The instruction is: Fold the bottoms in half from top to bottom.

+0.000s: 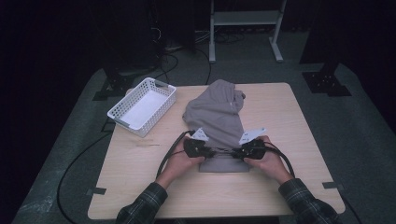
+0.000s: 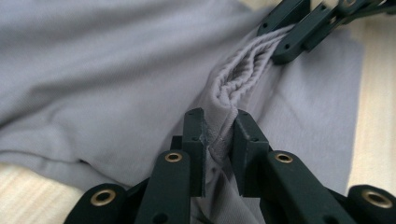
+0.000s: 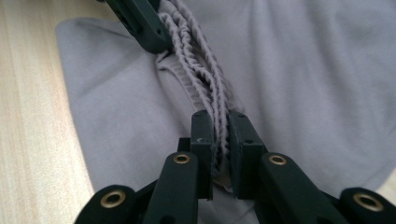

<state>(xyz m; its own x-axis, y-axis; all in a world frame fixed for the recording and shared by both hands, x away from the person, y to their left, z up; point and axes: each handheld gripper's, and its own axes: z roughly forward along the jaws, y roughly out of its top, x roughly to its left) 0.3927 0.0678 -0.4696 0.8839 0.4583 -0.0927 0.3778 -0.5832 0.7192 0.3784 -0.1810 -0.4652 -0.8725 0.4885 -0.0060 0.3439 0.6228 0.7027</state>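
Grey garment point(image 1: 218, 116): soft knit, lying at the table's point(image 1: 140, 186) centre, bulk bunched toward the far edge, ribbed hem point(image 2: 243, 77) nearest the person. Left gripper point(image 1: 201, 150) and right gripper point(image 1: 243, 151): both clamped on that hem, facing each other, the band stretched between them, seemingly to lift or fold the cloth evenly. White basket point(image 1: 142, 106): far left corner, apart, possibly the destination.
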